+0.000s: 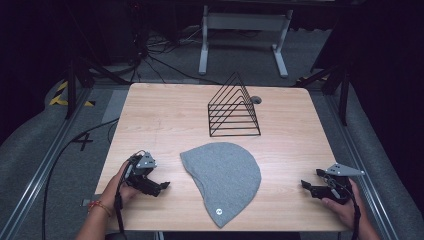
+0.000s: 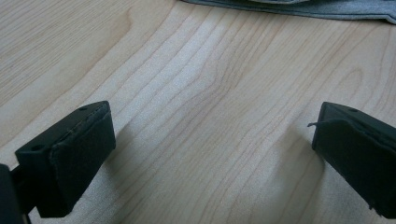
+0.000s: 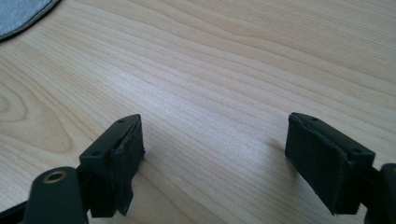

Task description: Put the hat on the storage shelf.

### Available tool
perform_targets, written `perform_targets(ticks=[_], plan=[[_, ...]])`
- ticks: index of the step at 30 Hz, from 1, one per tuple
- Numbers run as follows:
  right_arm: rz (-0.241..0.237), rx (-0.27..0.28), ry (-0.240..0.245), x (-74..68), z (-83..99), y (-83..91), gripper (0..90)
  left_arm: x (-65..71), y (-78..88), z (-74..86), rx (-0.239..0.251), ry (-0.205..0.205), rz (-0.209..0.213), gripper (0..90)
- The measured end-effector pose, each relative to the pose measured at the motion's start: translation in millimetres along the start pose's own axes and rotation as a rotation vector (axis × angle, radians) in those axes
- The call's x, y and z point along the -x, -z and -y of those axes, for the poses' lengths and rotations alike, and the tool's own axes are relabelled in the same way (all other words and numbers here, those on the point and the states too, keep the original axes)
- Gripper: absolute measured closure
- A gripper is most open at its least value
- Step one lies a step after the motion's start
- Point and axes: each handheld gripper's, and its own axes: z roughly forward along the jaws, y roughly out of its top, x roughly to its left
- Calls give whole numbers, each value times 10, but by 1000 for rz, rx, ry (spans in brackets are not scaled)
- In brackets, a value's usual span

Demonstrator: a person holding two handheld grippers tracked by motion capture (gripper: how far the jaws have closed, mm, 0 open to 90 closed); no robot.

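Your left hand-held gripper (image 1: 162, 187) and right hand-held gripper (image 1: 306, 186) flank the beanie (image 1: 222, 175), jaws open and empty. That leaves both free to take it off the table (image 1: 160, 115).

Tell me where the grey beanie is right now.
In the high view the grey beanie lies flat on the wooden table near its front edge, between the left gripper and right gripper, in front of the black wire rack.

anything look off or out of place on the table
Nothing stands out. The grey beanie lies flat between the two open claws, left claw and right claw, touching neither. The black wire rack stands upright behind it.
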Motion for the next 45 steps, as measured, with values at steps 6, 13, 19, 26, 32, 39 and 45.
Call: perform_targets(ticks=[6,13,19,26,32,39,45], plan=[[12,6,-12,-3,-2,2,240,6,-5,-8,-3,18,-15,0],[17,-20,-18,-28,-34,17,314,53,16,1,7,10,-14,38],[-129,26,33,-202,-150,44,556,17,-21,-93,-5,-21,25,103],[-252,82,173,-751,-454,-13,703,48,-104,-383,-15,-23,43,255],[-407,84,259,-1223,-573,-136,796,133,-198,-743,55,-55,65,301],[-515,63,344,-1636,-672,-258,841,247,-437,-998,35,-121,94,368],[-550,-14,433,-1970,-689,-487,845,230,-621,-1037,14,-151,95,494]])
